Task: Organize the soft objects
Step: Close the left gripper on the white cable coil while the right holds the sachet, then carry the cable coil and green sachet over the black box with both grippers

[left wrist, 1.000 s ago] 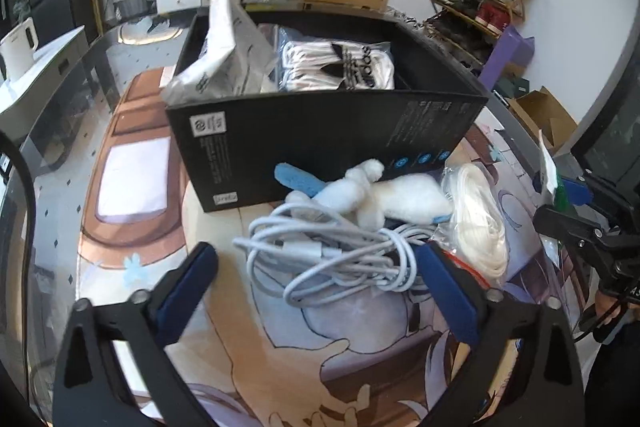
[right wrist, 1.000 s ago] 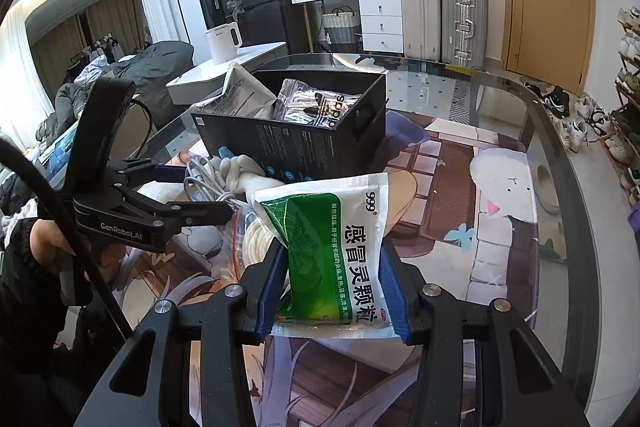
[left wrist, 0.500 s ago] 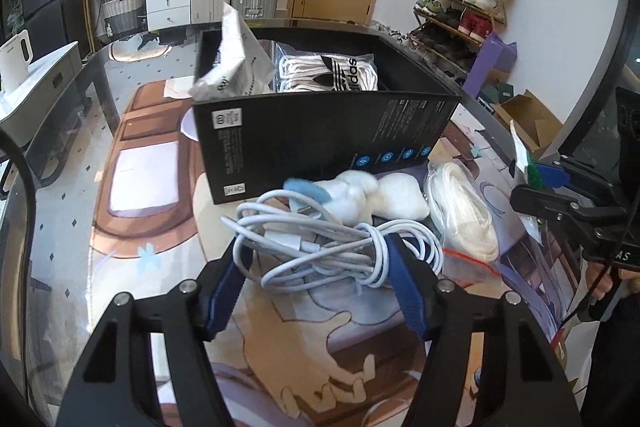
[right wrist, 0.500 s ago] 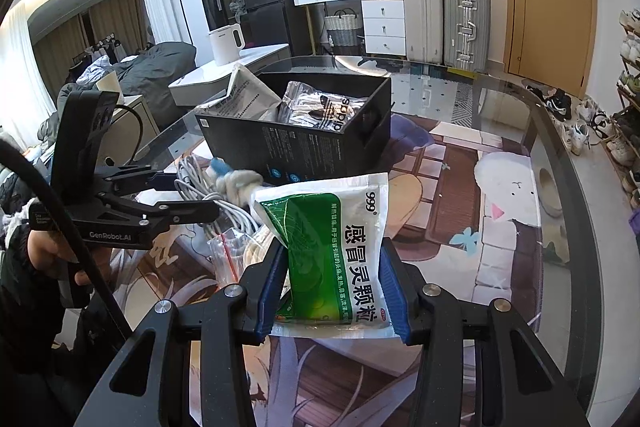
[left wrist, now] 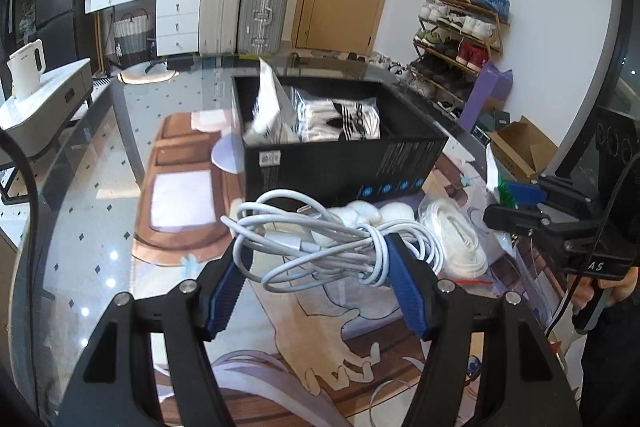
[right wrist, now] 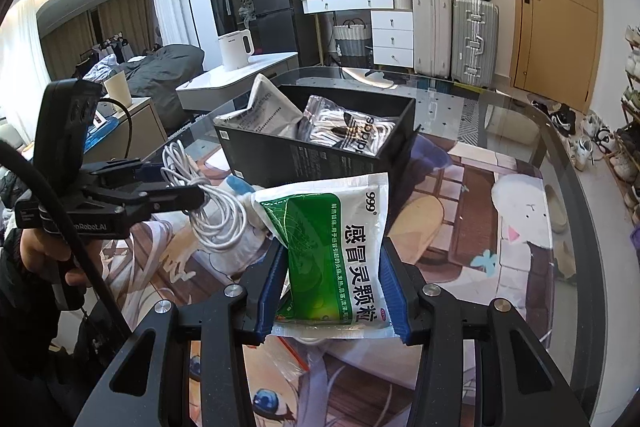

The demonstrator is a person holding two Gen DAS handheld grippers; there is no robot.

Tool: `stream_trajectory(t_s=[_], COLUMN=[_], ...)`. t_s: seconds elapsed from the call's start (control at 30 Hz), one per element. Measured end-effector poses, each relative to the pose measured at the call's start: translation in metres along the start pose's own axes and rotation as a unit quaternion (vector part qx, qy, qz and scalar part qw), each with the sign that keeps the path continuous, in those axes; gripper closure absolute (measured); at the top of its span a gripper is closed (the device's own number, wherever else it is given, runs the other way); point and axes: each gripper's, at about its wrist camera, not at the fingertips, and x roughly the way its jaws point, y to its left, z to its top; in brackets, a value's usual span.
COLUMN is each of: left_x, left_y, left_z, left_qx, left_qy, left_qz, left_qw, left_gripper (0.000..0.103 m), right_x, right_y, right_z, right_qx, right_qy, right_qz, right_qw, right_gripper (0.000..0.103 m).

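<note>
Our left gripper (left wrist: pixel 316 263) pinches the cable (left wrist: pixel 320 239), lifted before the box (left wrist: pixel 344 167) at twelve o'clock. Our right gripper (right wrist: pixel 334 291) clamps the sachet (right wrist: pixel 340 247). Dangling loops could snag the box wall or slip free.

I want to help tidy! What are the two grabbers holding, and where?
Left gripper: white cable bundle, across its coils. Right gripper: green-and-white packet, by its lower sides.

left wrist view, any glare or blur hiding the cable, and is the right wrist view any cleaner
Left wrist view: the white cable is sharp; the white packet standing in the black box is smeared; ceiling lights glint on the glass table; fisheye bends the edges. Right wrist view: the green sachet print is crisp, with soft reflections on the glass.
</note>
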Motion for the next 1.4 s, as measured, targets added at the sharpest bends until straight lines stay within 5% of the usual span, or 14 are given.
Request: stream_trajectory(t_s=[0.7, 1.4], left_x=[-0.004, 0.044], left_y=[0.006, -0.004], left_z=[0.058, 0.081], left_qx=[0.009, 0.019], left_qy=[-0.059, -0.055], left_qz=[0.024, 0.029], left_qw=[0.9979, 0.9979], left_gripper=[0.036, 0.036], right_x=[0.0, 0.043], right_y=[0.001, -0.011], right_z=[0.055, 0.114], right_qx=[0.013, -0.018], right_qy=[-0.032, -0.018], right_qz=[-0.03, -0.042], right_qw=[0.999, 0.999], right_gripper=[0.057, 0.058])
